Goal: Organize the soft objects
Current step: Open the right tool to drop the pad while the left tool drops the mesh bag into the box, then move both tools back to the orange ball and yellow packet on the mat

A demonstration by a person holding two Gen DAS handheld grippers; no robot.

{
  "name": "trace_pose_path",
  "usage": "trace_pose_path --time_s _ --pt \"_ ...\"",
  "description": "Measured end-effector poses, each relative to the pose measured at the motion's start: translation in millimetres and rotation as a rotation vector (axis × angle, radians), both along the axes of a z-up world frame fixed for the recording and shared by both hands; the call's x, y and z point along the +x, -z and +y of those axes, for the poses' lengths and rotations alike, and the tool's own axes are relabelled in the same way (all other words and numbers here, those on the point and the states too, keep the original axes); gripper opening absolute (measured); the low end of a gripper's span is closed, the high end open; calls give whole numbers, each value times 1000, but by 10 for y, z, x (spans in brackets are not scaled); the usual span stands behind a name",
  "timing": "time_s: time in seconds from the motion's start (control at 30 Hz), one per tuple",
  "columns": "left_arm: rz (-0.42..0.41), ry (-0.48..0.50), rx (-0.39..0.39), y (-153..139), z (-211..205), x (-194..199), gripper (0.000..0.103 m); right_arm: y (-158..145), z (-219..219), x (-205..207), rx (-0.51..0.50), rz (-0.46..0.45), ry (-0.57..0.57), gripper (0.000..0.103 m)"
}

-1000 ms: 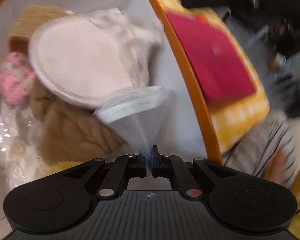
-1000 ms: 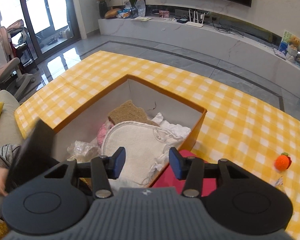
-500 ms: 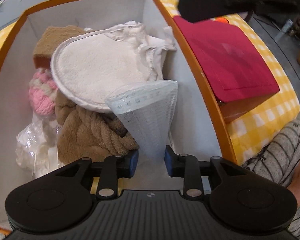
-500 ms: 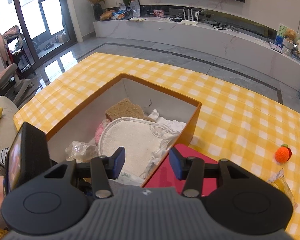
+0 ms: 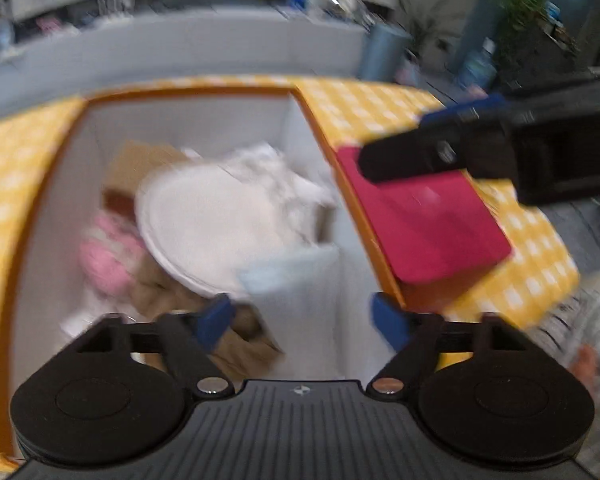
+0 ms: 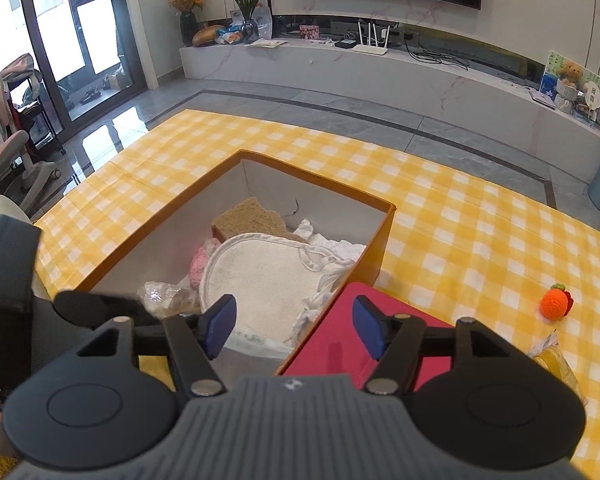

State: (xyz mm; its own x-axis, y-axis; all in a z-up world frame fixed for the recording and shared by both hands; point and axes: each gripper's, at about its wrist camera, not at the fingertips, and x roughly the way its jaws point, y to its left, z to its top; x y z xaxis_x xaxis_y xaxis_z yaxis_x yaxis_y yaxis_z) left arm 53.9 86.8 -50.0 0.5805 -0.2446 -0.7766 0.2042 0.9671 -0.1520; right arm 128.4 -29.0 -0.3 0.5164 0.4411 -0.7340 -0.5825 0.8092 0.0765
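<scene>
Orange card forms the rim of the storage box (image 6: 382,236), which sits on the yellow-checked tabletop (image 6: 460,216) directly ahead of both claws. Your left claw (image 5: 304,316) is released and its jaws are opening; nothing is pressed between the pads. The pale blue face mask (image 5: 296,276) lies just beyond the fingertips, inside the box against the near right wall, on top of the brown knitted cloth (image 5: 236,340). It rests there apparently because the corner was the free gap beside the larger items.

Farther ahead of the left claw, the round cream pad (image 6: 260,276) covers most of the pile, with the pink knitted item (image 5: 104,256) to its left.

Your right claw (image 6: 292,330) is also released, jaws opening, with nothing between them. It hovers above the red flat item (image 6: 340,344), which leans against the outer right wall of the box. A small orange knitted toy (image 6: 555,303) lies well to the right on the tabletop, not yet stowed. Treat it as a probable next pick.
</scene>
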Motion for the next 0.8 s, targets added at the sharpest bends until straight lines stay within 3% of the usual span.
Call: trace_pose_path --time_s 0.2,0.4,0.6,0.7,0.8 --pt "-42 -80 45 -96 27 10 96 -30 -77 -51 22 -19 8 65" --pt "-144 -133 83 -278 107 -79 96 -137 -336 -45 63 -79 74 66" --pt "-168 -169 91 -494 71 -132 96 -423 -747 -169 117 -239 195 71" --pt "-225 -160 121 -640 -34 -188 96 -561 -985 -312 130 -344 275 80" --pt "-285 -149 165 -780 -240 -218 96 -640 -1225 -423 131 -409 343 82"
